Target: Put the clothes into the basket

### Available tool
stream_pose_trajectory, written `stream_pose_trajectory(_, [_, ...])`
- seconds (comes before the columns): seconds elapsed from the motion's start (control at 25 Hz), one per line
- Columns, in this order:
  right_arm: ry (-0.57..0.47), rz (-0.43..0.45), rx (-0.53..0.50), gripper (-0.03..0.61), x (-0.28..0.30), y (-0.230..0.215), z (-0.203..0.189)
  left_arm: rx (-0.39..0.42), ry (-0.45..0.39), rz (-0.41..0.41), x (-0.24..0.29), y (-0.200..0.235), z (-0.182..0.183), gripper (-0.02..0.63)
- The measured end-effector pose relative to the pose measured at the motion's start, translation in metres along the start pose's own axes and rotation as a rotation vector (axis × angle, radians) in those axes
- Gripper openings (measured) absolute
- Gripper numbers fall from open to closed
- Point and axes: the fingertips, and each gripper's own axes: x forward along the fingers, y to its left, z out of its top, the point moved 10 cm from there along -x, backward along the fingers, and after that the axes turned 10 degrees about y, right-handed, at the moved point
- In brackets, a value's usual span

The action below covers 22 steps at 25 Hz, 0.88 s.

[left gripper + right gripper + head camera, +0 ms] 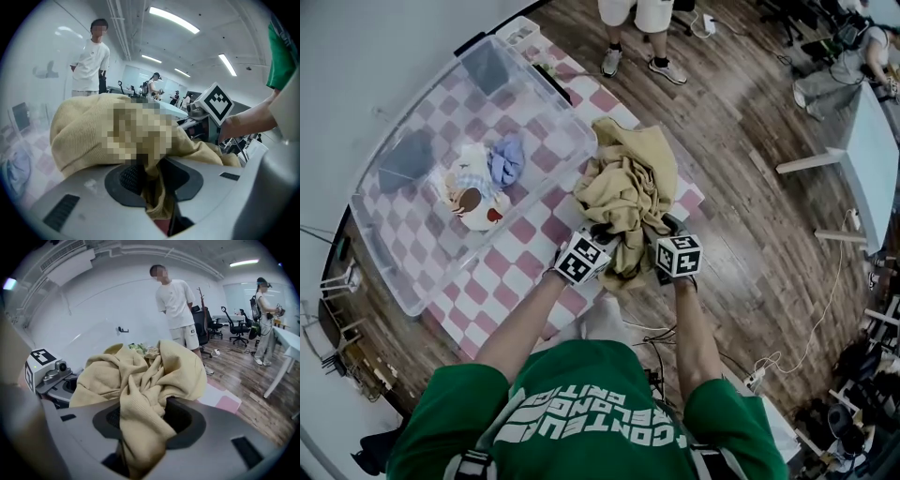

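Note:
A tan knit garment point(626, 187) hangs bunched in the air over the checked table point(525, 234), held from both sides. My left gripper point(598, 236) is shut on its near left fold, and the cloth point(93, 136) is pinched between the pads. My right gripper point(654, 246) is shut on a thick fold of the same cloth point(140, 394). Both grippers sit close together beneath the bundle. The clear plastic basket point(403, 281) lies to the left, with a blue cloth point(506, 159) and a white patterned garment point(469, 192) inside.
The table's right edge drops to a wooden floor point(750, 141). A person point(639, 28) stands just past the table's far end. Another person point(853, 56) is at the far right beside a white desk point(872, 159). Cables point(806, 337) trail on the floor.

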Motion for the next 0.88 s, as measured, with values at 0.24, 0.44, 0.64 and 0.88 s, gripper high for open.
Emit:
stream_pose_trajectory(0.24, [-0.121,-0.05,-0.04,0.198,-0.046,0.012,0.028,0.076,-0.088,0.016,-0.031,-0.015,0.038,0.083])
stream_pose_trajectory(0.44, [-0.212,-0.081,-0.067,0.198,-0.085,0.025,0.044,0.153,-0.163,0.027,-0.059,-0.032,0.066,0.083])
stream_pose_trajectory(0.64, [-0.293,-0.117,-0.109,0.198,-0.121,0.035,0.063,0.221,-0.231,0.041,-0.083,-0.046,0.093,0.083])
stream_pose_trajectory(0.88, [-0.377,-0.149,-0.143,0.198,-0.16,0.047,0.078,0.29,-0.293,0.06,-0.107,-0.063,0.119,0.083])
